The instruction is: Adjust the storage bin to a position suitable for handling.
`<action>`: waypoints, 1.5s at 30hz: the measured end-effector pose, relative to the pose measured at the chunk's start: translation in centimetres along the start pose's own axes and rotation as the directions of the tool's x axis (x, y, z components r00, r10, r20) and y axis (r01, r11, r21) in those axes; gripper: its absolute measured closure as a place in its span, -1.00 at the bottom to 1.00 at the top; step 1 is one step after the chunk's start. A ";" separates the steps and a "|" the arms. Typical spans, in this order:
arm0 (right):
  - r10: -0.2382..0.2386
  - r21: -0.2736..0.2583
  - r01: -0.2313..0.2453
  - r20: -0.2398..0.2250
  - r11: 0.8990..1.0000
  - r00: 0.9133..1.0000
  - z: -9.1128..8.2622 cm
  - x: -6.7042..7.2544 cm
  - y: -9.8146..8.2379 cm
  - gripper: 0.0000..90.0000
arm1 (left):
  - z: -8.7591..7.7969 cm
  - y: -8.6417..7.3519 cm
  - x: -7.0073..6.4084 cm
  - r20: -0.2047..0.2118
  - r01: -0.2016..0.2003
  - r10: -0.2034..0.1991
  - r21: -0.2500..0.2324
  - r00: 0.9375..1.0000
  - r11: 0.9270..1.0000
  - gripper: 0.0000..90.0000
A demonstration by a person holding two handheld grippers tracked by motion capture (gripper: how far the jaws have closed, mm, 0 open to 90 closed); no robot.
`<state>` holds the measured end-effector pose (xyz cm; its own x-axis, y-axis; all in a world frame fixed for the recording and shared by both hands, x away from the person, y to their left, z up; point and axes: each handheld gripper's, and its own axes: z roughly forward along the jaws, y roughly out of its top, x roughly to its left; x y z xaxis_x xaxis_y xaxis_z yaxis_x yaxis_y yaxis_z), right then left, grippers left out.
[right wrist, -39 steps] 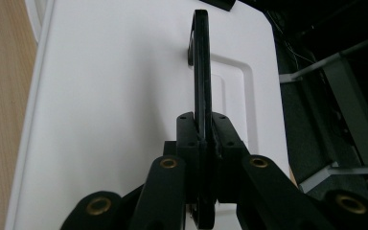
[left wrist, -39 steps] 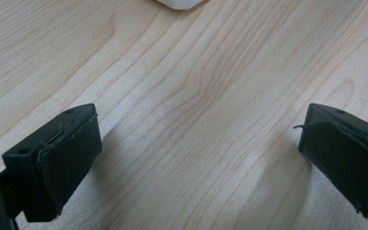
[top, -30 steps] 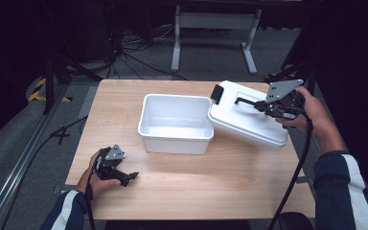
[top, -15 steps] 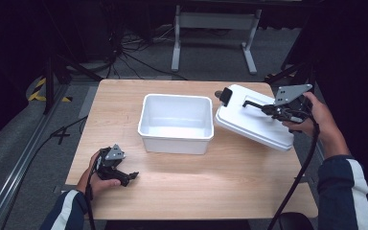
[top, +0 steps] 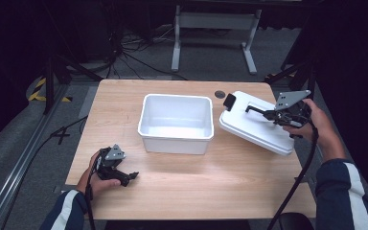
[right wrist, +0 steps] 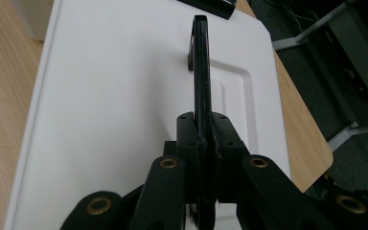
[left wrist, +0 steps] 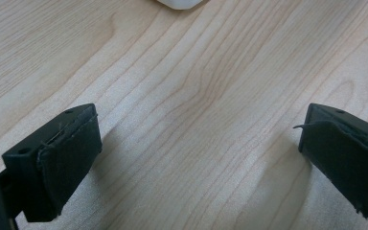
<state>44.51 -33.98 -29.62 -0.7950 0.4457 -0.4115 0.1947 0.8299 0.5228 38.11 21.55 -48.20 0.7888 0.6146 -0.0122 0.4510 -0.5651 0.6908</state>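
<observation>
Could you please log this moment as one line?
right gripper: shut on lid handle | lid: right of bin | left gripper: open, idle

White lid (top: 256, 125), black handle (right wrist: 200, 62)

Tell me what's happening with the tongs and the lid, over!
Right tongs shut on lid handle. White lid tilted on table beside open bin. Left tongs open, empty.
</observation>
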 end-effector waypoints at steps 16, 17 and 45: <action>0.040 0.047 -0.039 -0.037 0.998 0.999 4.6 0.3 -1.0 0.88 | 0.0 0.0 0.0 0.001 0.004 -0.004 0.003 1.000 1.000 -0.97; 0.041 0.051 -0.039 -0.038 0.998 0.998 4.9 0.3 -1.1 0.88 | 0.0 0.0 0.0 0.000 0.001 -0.001 0.001 1.000 1.000 -0.97; 0.147 0.059 -0.143 -0.068 0.988 0.987 10.5 1.2 -3.1 0.87 | 0.0 0.0 0.0 0.002 0.000 0.000 0.003 1.000 1.000 -0.97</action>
<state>49.01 -32.51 -39.62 -0.7950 0.5392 -0.2779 0.3405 0.7758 0.5312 38.14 21.55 -48.19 0.7899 0.6131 -0.0137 0.4520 -0.5670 0.6886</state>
